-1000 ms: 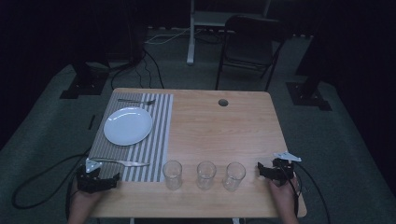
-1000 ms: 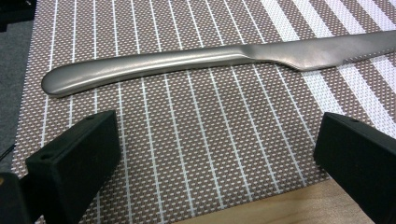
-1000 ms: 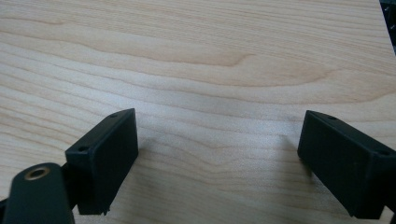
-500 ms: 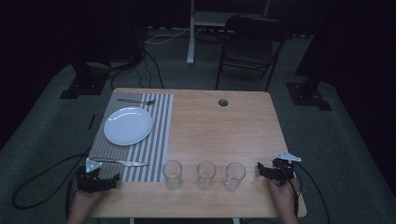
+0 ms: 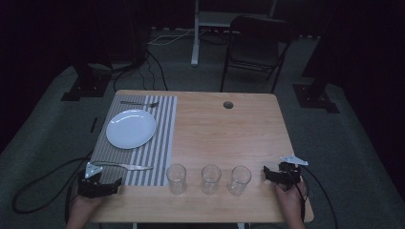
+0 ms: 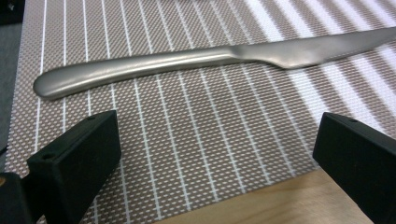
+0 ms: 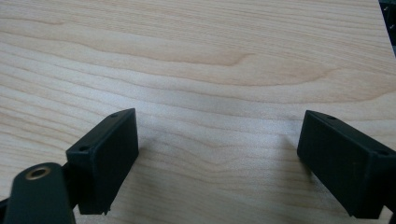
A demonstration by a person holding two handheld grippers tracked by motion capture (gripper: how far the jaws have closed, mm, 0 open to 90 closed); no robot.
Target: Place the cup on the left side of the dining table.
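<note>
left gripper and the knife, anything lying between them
Nothing: in the left gripper view, bare striped placemat separates the open left gripper from the knife.

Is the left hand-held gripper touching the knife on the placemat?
Apart. The left gripper view shows the left hand-held gripper open, with striped placemat between its jaws and the knife.

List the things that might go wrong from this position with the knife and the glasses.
1. The knife lies flat on the striped placemat. The left gripper is open just short of its handle, so the fingers may slide over the thin metal or drag the mat instead.
2. Three empty glasses stand in a row near the table's front edge, between both grippers. A sideways sweep by the right gripper, which is open over bare wood, could topple one.
</note>
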